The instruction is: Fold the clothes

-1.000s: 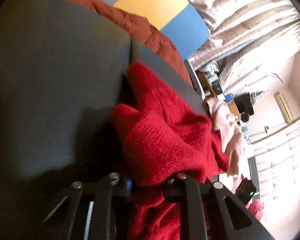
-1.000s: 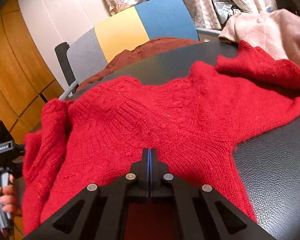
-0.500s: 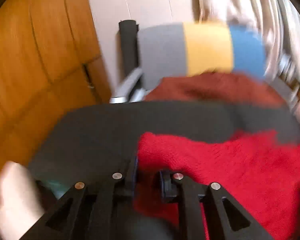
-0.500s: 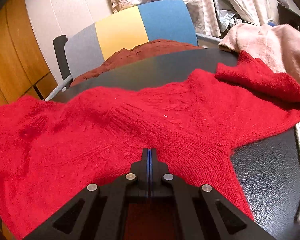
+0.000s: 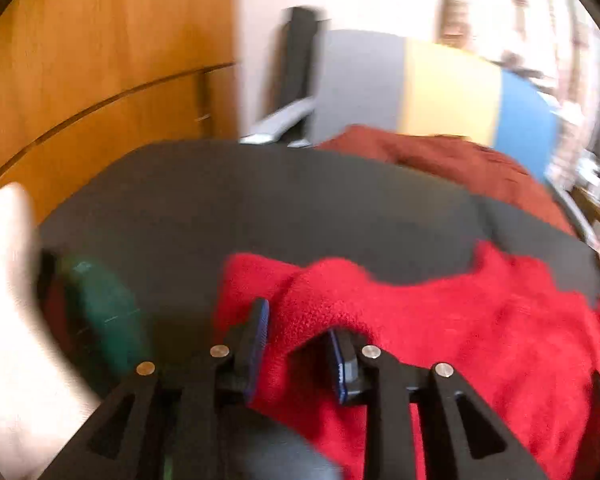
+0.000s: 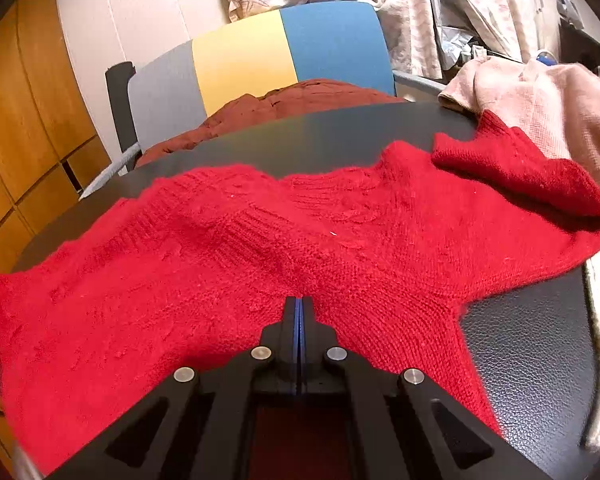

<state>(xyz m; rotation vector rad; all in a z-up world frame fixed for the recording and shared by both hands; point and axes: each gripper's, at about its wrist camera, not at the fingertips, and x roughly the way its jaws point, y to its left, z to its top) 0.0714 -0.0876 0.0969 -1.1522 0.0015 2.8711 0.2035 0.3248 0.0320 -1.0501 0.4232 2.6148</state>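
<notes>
Two grippers: both at the near edge of a red knitted sweater (image 6: 284,248) spread over a dark round table (image 6: 532,364).
Left gripper (image 5: 300,340): jaws parted, blue-edged fingers (image 5: 260,332) standing on either side of a raised bunch of the sweater's edge; the wool sits between them, and the motion-blurred left wrist view does not show whether the pads press it.
Right gripper (image 6: 299,320): jaws drawn together to a thin slit, tips meeting at the sweater's near hem; whether any fabric is caught in that slit cannot be told, since the wool ends right at the tips.
Sweater: lying mostly flat across the table, ribbed bands and cable pattern visible in the right wrist view, one sleeve (image 6: 520,168) folded back on the far right, its cuff pointing towards the middle.
Table: black, leather-grained surface bare to the right of the sweater and along the far rim.
Pink garment (image 6: 540,96): heaped at the table's far right edge, just beside the folded sleeve.
Chair (image 6: 260,60): behind the table, backrest in grey, yellow and blue panels.
Brown-red garment (image 6: 292,100): piled on the chair seat, showing above the table's far rim.
Backdrop: wooden panelling (image 5: 100,60) to the left, pale patterned curtains (image 6: 380,0) behind the chair.
</notes>
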